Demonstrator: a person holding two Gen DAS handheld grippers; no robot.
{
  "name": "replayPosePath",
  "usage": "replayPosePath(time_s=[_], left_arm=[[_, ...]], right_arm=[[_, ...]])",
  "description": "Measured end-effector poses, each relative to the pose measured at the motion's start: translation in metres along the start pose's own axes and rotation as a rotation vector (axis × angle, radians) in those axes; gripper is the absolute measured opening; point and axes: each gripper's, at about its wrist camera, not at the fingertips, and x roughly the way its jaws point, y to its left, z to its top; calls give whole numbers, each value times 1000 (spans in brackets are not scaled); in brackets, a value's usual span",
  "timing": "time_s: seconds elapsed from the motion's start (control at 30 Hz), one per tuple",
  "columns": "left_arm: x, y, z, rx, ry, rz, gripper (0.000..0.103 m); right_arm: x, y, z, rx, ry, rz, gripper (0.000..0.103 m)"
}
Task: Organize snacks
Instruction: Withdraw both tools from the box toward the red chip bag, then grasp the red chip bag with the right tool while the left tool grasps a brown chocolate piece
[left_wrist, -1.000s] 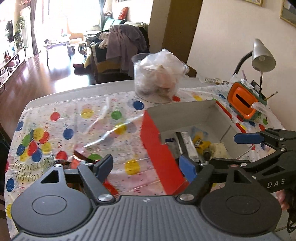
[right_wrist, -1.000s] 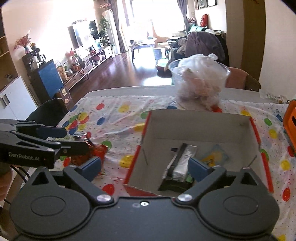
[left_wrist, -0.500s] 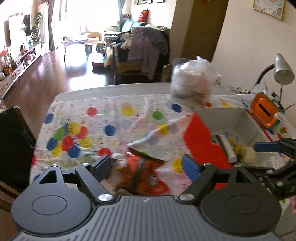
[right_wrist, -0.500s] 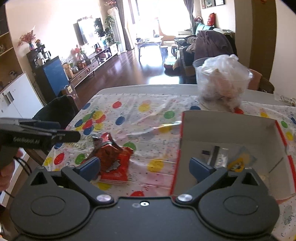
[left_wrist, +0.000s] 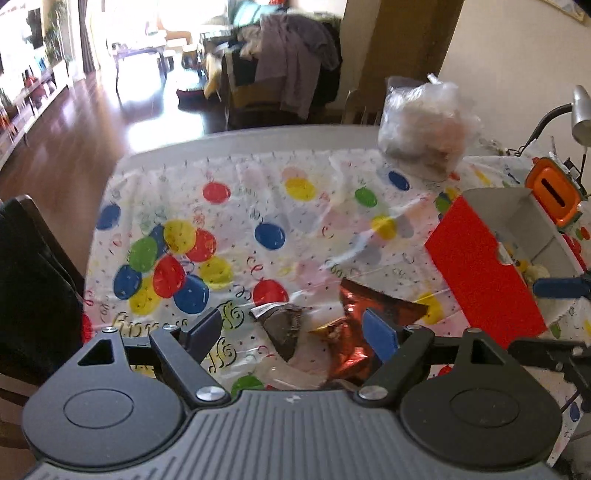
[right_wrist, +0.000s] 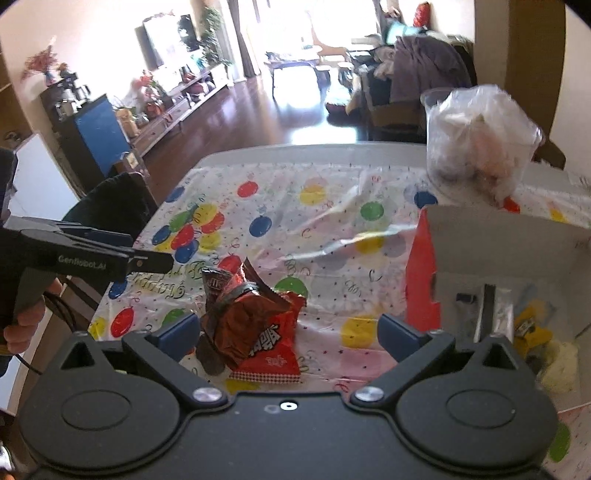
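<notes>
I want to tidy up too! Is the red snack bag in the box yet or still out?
Out. The red snack bag lies on the balloon tablecloth, left of the red box.

Snack bag (right_wrist: 255, 325) lies on table (right_wrist: 332, 173) near front edge, between my two tongs. Box (right_wrist: 509, 266) sits on table to right of bag, apart from it; small packets (right_wrist: 532, 325) lie inside box. Plastic tub (right_wrist: 480, 147) stands behind box, toward far edge. Lamp (left_wrist: 576, 110) and small holder (left_wrist: 554, 192) stand at far right, beyond box. Chair (right_wrist: 114, 199) at table's left side.
</notes>
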Motion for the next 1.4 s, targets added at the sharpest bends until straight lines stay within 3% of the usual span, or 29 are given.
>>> replayPosePath(time_s=[0.37, 0.77, 0.9, 1.1, 1.4], left_arm=[[59, 36, 19, -157, 136, -45, 84], [105, 37, 26, -273, 269, -56, 82], [112, 39, 26, -310, 287, -68, 65], [117, 36, 27, -312, 290, -66, 52], [121, 34, 25, -298, 299, -59, 40]], right_arm=[[49, 27, 6, 50, 83, -36, 103], [102, 42, 9, 109, 202, -64, 100], [115, 42, 11, 122, 224, -67, 99], [128, 43, 11, 117, 231, -91, 93], [130, 43, 11, 111, 231, -63, 67]])
